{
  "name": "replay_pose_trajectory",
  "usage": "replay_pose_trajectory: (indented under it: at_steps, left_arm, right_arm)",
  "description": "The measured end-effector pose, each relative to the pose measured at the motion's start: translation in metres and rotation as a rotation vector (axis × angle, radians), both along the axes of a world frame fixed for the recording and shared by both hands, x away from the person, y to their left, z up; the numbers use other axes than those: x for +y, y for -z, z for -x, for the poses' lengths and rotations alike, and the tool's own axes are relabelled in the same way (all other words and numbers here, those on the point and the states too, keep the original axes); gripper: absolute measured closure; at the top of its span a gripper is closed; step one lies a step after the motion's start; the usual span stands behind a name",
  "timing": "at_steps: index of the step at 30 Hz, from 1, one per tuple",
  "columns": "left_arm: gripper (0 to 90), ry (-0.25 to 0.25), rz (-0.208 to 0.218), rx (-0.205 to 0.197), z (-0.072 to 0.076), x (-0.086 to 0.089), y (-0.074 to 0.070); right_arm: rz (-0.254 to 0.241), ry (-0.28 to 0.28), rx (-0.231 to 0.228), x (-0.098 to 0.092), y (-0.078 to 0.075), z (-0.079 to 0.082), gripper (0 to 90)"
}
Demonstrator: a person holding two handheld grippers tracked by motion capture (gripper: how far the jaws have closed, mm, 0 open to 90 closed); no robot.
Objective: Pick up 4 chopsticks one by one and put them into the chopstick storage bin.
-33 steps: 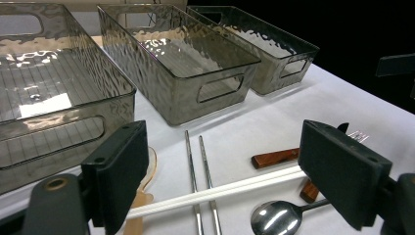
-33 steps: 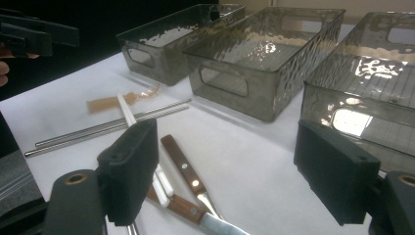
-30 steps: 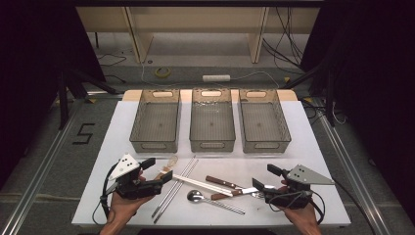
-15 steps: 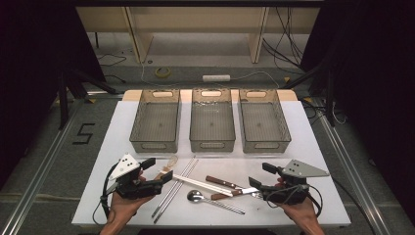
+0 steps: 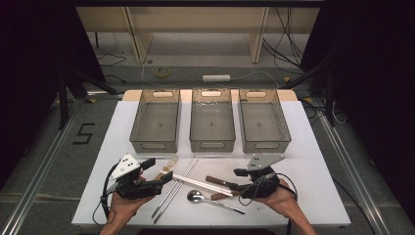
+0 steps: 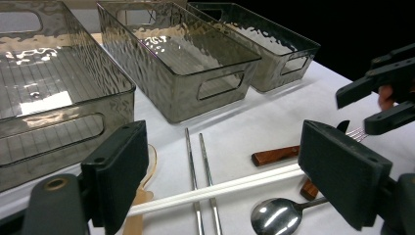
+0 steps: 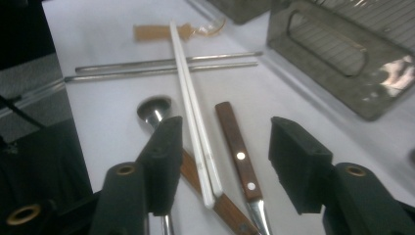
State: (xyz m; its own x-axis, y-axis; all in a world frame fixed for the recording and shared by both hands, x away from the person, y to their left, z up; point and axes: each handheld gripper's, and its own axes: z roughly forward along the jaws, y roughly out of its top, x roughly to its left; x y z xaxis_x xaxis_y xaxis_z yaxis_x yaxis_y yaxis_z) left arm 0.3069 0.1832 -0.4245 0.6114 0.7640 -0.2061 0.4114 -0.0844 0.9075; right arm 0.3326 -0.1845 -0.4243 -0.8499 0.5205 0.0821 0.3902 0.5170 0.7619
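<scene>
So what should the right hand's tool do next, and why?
Probably ease the right gripper down and finish closing. Its fingers, which have just been closing, straddle the white chopsticks and a wooden-handled utensil without pressing on either yet.

You had a white table [image 5: 313,161] in front of you. Three clear ribbed bins sat side by side across its far half: the left bin [image 5: 155,120], the middle bin [image 5: 212,119] and the right bin [image 5: 263,119]. On the near half lay the cutlery: a pair of metal chopsticks [image 5: 175,188], a pair of white chopsticks [image 5: 201,185] crossing over them, a wooden spoon [image 5: 166,166] just beside them, a metal spoon [image 5: 211,201], and two wooden-handled pieces [image 5: 218,182] close together.
</scene>
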Motion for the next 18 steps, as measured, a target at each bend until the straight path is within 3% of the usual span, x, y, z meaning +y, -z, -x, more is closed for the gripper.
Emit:
replay_pose_trajectory:
  at_steps: [7, 18]
  left_arm:
    - [18.2, 0.001, -0.001, -0.001, 0.000, 0.000, 0.000]
    - [18.3, 0.001, -0.001, -0.001, 0.000, 0.000, 0.000]
  right_arm:
    - [0.093, -0.050, 0.047, 0.021, 0.014, -0.015, 58.6]
    - [0.159, -0.105, 0.098, 0.035, 0.027, -0.029, 66.6]
